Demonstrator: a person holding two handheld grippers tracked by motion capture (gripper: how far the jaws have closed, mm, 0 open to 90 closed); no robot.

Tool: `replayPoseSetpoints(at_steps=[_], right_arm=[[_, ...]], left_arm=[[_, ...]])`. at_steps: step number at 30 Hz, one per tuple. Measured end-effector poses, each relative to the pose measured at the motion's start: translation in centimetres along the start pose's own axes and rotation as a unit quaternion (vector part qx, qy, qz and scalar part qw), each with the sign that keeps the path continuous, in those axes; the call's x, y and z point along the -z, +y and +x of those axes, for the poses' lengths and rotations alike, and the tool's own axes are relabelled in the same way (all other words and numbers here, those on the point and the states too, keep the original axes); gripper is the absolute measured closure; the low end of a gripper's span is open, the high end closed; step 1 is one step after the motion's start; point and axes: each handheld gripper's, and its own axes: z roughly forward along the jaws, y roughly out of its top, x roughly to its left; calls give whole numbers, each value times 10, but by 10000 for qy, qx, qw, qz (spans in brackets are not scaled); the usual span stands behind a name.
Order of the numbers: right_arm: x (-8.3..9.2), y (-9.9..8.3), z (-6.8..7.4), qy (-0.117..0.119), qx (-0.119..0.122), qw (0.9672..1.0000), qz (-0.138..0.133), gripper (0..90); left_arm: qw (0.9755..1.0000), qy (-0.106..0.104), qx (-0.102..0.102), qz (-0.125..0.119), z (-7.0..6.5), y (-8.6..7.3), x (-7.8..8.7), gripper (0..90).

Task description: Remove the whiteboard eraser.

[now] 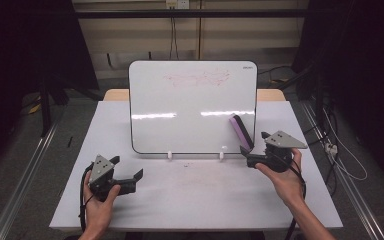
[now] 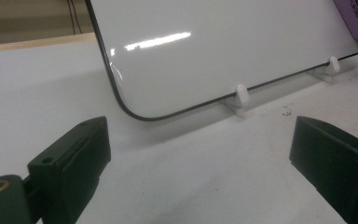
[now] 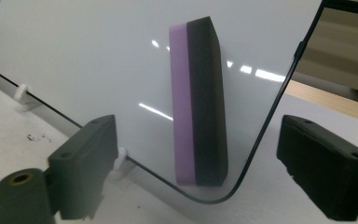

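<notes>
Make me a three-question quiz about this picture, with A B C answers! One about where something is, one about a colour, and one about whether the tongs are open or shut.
1. Where is the eraser?
A. On the whiteboard's lower right part
B. Flat on the table, left side
C. In the left tongs

2. What colours is the eraser?
A. Red and white
B. Purple and black
C. All green

3. How are the right tongs?
A. Shut on the eraser
B. Shut on nothing
C. Open

Answers:
1. A: the high view shows it against the board near the lower right corner.
2. B: the right gripper view shows a purple layer beside a black one.
3. C: its jaws stand wide apart, with the eraser ahead of them, not touched.
</notes>
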Motion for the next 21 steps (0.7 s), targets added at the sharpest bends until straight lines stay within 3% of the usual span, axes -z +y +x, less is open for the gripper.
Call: replayPoseSetpoints(at_steps=[10, 21], right_arm=[[-17, 3, 4, -261, 184, 9994, 117, 268], [-20, 0, 6, -311, 258, 9989, 236, 371]], left_arm=[[10000, -8, -20, 19, 1, 2, -5, 49], [10000, 7, -10, 33, 0, 0, -1, 49]])
